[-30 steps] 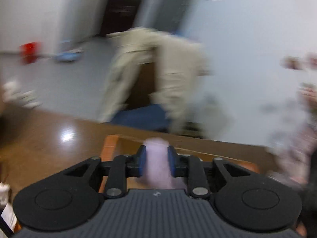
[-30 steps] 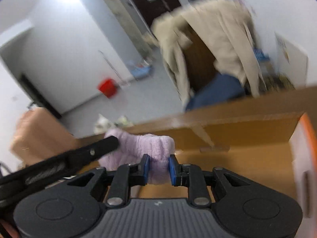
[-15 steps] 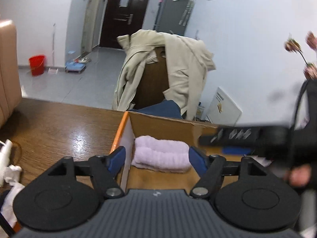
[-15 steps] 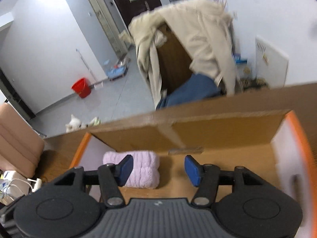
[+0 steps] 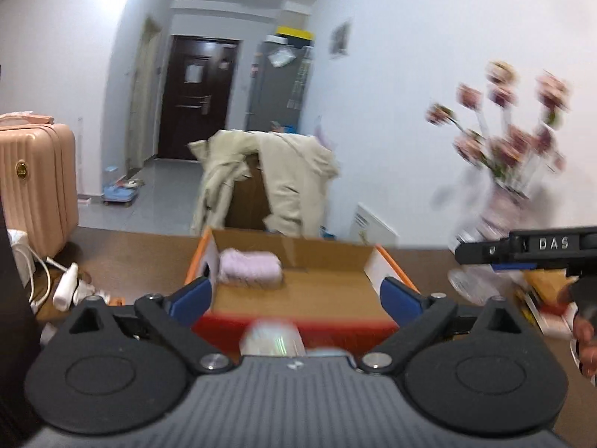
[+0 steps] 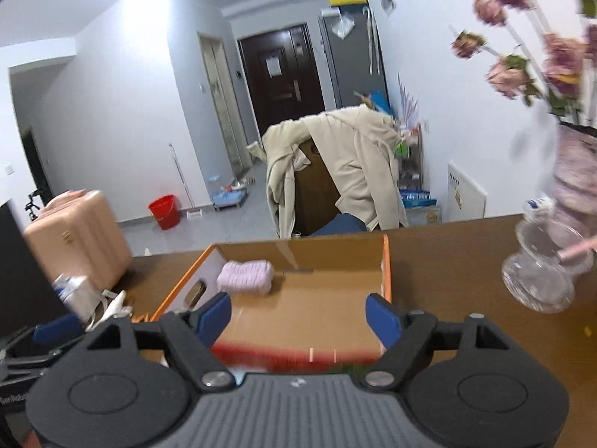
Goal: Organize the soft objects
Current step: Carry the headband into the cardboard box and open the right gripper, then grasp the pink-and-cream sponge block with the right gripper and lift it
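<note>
Here both grippers hover level before the open cardboard box [image 5: 298, 291], pointing across it toward the far wall. The left gripper [image 5: 298, 296] has its blue fingers [image 5: 192, 296] spread wide, holding nothing; the right gripper [image 6: 298, 317] likewise has its fingers [image 6: 214, 315] parted and empty. The box's near edge is a red blur in both views, and a pale smeared shape just below that edge in the left view cannot be identified. The flowers [image 6: 522, 67] right of the box are blurred too. The lilac folded towel [image 6: 245, 277] lies inside the box, in its far-left corner, plush and ribbed, touching the back wall.
</note>
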